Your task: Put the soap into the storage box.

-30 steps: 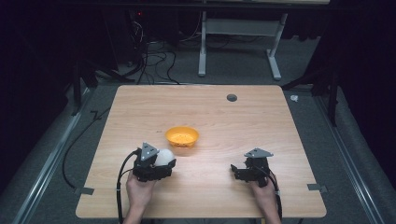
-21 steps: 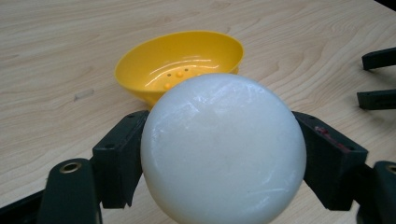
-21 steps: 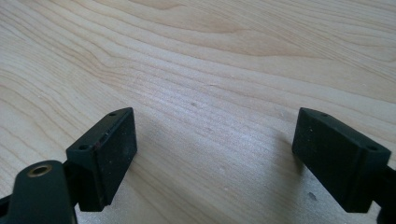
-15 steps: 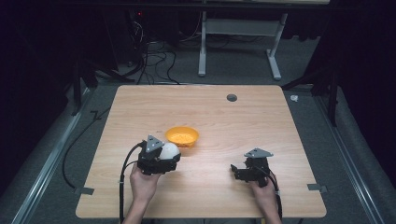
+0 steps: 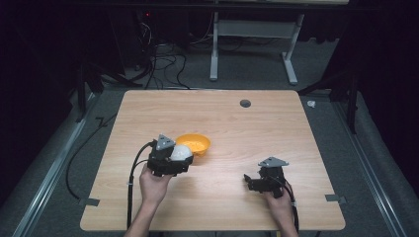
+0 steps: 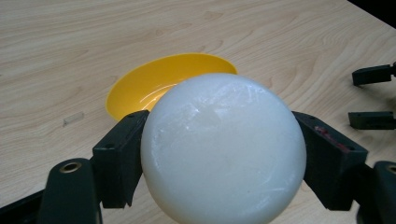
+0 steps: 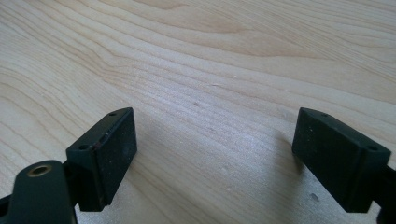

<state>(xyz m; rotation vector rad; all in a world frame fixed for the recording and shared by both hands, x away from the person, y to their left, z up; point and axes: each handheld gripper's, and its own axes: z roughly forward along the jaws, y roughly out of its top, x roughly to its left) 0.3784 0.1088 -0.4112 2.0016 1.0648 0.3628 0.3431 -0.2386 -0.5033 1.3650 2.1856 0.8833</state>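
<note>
High view: the left gripper (image 5: 182, 157), fingers clamped on the white ball (image 6: 223, 149), has carried it closer to the yellow bowl (image 5: 196, 143), now at its rim. Right gripper (image 5: 248, 181) rests unmoved on the bench (image 5: 276, 123), fingers wide apart, empty.

Left hand (image 5: 154, 183) near the counter's near-left edge, raised left gripper (image 5: 184, 159) pointing right with jaws clamped on a white ball (image 6: 223, 150), right hand (image 5: 279, 203) near right, right gripper (image 5: 247, 181) low, pointing left, jaws spread wide
</note>
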